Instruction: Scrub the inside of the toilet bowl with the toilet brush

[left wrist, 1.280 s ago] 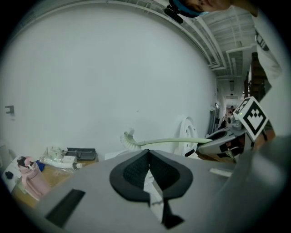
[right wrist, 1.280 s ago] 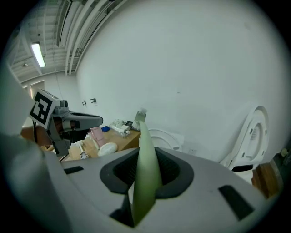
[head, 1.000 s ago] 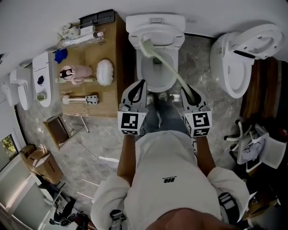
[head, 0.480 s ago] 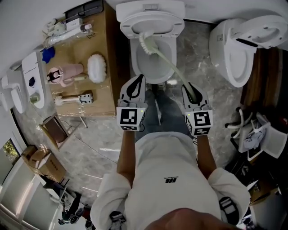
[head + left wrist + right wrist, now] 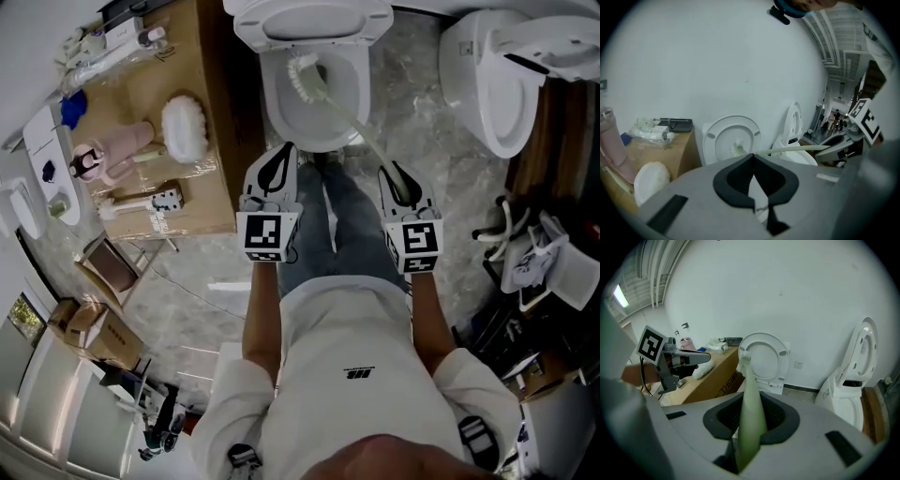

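The white toilet (image 5: 281, 112) stands with its lid up at the top of the head view. A toilet brush reaches into it: the white bristle head (image 5: 305, 75) lies against the bowl's back left wall. Its pale green handle (image 5: 361, 131) slants down and right to my right gripper (image 5: 398, 183), which is shut on it. In the right gripper view the handle (image 5: 750, 413) runs out between the jaws to the brush head (image 5: 744, 363). My left gripper (image 5: 272, 173) hovers shut and empty just in front of the bowl, left of the handle (image 5: 797, 150).
A cardboard box (image 5: 202, 202) left of the toilet carries a white fluffy brush (image 5: 185, 127), a pink holder (image 5: 108, 155) and small items. A second toilet (image 5: 497, 75) stands at the right, with clutter (image 5: 539, 267) below it. The person's legs fill the floor before the bowl.
The brush head has moved from the bowl's back rim down into the bowl. The head view has shifted, so the toilet sits higher in it. Both grippers stay shut.
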The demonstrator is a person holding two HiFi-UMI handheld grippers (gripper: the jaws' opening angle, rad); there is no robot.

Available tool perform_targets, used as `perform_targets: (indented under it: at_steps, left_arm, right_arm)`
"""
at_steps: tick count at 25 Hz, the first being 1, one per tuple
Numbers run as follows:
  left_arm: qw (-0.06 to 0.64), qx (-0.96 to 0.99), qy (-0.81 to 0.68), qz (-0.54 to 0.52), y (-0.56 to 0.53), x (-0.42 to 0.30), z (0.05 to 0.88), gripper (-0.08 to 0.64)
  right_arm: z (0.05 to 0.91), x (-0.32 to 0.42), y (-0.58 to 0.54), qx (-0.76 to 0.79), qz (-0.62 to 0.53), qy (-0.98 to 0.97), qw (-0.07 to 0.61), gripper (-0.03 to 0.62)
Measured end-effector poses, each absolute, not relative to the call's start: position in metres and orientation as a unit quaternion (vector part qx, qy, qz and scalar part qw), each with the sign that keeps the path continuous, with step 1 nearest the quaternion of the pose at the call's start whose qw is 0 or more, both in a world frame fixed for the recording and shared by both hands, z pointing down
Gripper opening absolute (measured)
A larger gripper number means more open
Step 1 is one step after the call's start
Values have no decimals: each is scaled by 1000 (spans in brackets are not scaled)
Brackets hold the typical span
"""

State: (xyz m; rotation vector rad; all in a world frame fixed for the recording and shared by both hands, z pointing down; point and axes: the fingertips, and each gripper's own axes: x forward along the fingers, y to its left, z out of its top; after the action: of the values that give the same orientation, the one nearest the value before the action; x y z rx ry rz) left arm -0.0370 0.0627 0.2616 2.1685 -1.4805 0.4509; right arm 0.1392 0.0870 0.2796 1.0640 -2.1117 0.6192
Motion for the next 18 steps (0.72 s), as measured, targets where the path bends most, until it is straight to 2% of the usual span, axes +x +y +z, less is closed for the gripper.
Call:
perform_targets:
  at_steps: [18]
  left_arm:
    - [289, 787, -508, 198, 80, -42, 380, 9]
  right_arm:
    - [400, 133, 109, 415, 294, -766, 394, 71]
